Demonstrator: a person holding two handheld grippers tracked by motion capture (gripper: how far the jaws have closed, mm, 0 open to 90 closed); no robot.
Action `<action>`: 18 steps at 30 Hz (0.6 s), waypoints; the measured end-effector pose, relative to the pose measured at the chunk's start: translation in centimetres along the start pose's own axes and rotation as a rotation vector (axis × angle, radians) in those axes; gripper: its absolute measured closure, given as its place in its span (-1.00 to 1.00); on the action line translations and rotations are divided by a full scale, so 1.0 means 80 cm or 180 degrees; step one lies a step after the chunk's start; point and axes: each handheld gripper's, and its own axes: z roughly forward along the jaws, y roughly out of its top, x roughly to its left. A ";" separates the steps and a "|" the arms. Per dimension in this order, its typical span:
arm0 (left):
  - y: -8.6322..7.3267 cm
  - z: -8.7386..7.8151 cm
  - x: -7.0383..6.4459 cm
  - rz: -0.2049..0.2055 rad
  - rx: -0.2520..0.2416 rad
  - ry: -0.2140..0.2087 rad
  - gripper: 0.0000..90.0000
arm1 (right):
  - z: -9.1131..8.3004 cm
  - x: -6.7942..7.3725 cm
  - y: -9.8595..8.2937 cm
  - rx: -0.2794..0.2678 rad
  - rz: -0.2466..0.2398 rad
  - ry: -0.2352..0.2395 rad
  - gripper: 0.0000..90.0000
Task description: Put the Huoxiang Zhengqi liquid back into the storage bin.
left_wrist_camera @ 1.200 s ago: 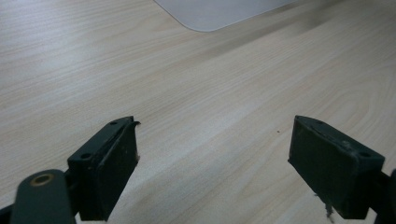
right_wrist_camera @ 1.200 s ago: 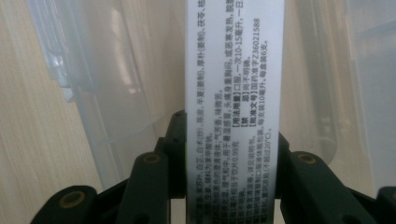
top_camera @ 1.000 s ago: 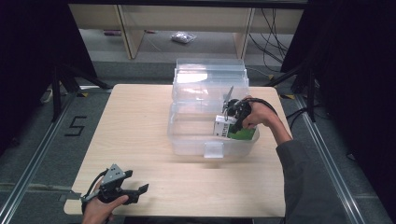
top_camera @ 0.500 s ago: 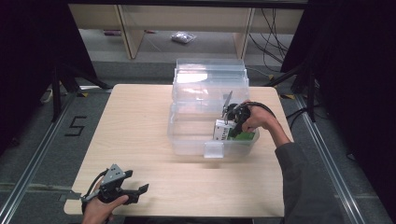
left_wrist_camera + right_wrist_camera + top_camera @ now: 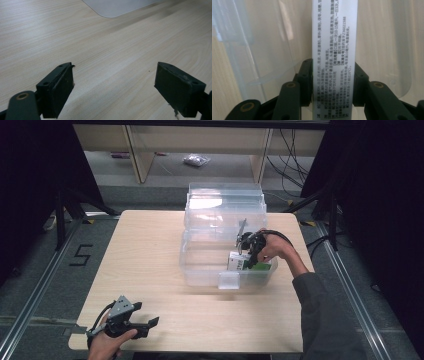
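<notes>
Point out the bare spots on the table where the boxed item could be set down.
The table is bare left of the clear bin, from its far edge down to the left gripper. A bare strip also runs along the near edge, between that gripper and the sleeve. It is crowded inside the bin, where the right gripper holds the white and green box.

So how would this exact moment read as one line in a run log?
right gripper: shut on box inside clear bin | left gripper: open, idle over table
</notes>
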 end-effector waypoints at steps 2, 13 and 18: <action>0.000 0.000 0.001 0.0014 0.0021 -0.0019 -0.67 | -0.007 0.002 0.000 -0.0019 0.0069 -0.0059 0.36; 0.001 0.000 0.000 0.0029 0.0051 -0.0019 -0.67 | -0.049 0.007 -0.017 -0.0457 0.0290 -0.0159 0.21; 0.000 0.001 0.000 -0.0006 0.0029 -0.0020 -0.67 | -0.077 0.010 -0.023 -0.0705 0.0378 -0.0212 0.09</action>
